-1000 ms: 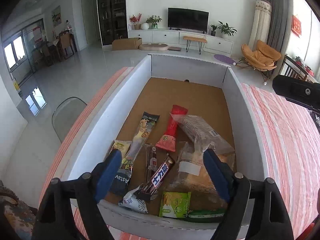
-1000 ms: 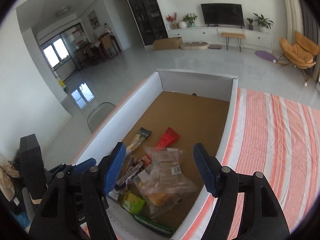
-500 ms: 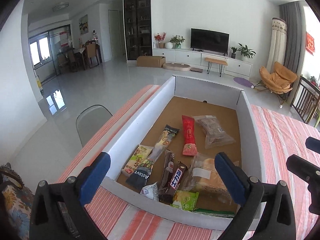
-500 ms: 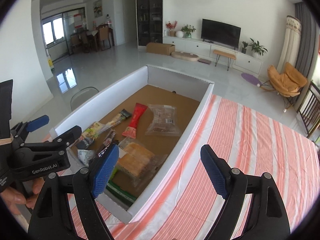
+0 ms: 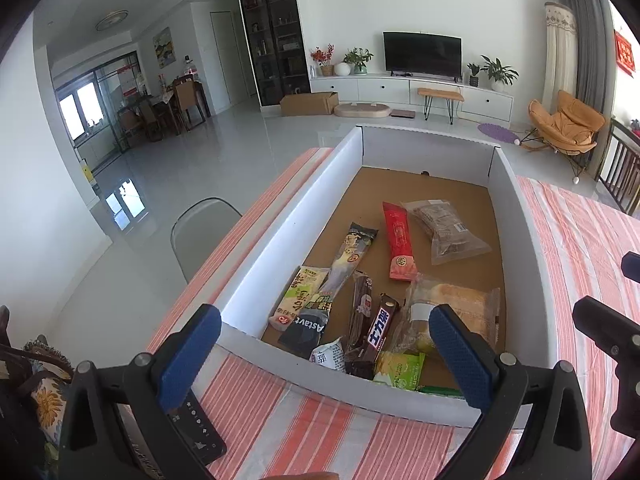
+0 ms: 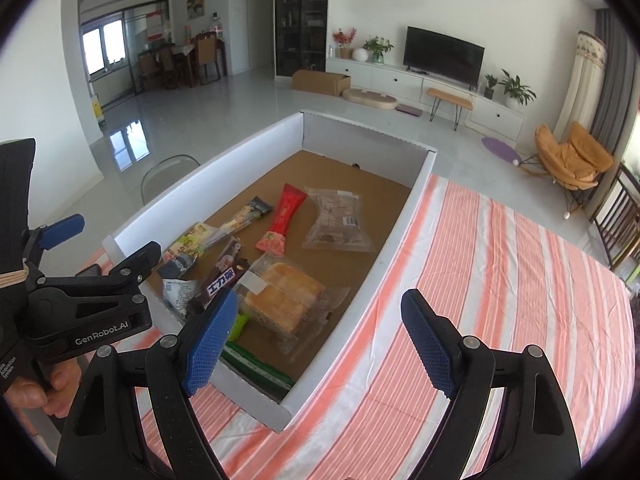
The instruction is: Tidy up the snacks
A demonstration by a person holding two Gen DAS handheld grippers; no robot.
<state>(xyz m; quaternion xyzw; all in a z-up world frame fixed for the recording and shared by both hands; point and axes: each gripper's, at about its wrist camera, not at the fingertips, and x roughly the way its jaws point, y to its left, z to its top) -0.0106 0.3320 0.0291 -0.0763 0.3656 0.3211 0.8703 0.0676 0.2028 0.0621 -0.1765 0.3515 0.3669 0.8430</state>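
Both grippers empty, jaws spread wide: left gripper (image 5: 326, 350), right gripper (image 6: 318, 340) (over the striped cloth). Snacks, incl. bread pack (image 6: 282, 300) and red pouch (image 5: 398, 246), lie in white cardboard tray (image 5: 280, 236).

White walls, glossy floor (image 5: 208, 168), television (image 5: 422, 54)

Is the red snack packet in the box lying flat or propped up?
Flat. The red packet lies lengthwise on the box floor, between the long dark packet and the clear bag.
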